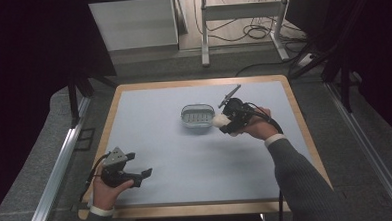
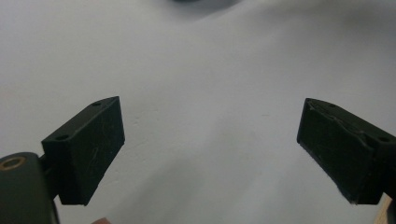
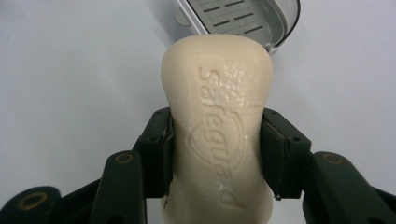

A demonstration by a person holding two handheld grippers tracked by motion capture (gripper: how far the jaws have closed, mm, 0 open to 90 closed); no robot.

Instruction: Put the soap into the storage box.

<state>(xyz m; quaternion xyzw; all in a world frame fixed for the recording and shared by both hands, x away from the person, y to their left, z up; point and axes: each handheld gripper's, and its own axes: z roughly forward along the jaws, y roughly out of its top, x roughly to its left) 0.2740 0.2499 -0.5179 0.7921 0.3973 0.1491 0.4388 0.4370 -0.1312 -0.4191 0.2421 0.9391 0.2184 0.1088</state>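
Pale blue table under me, mostly bare. My right gripper clamps the soap bar just beside the slotted soap dish, perhaps slightly above it. Soap is slick; squeezing harder could shoot it out short of the dish. My left gripper rests spread, holding nothing.

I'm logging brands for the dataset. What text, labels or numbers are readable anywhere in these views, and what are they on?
"Safeguard": embossed along the face of the cream soap bar, which the right gripper clamps between its jaws, with a shield-shaped outline pressed around the word's end.
No other text is readable: the soap dish, the table and the open left gripper carry no visible lettering.
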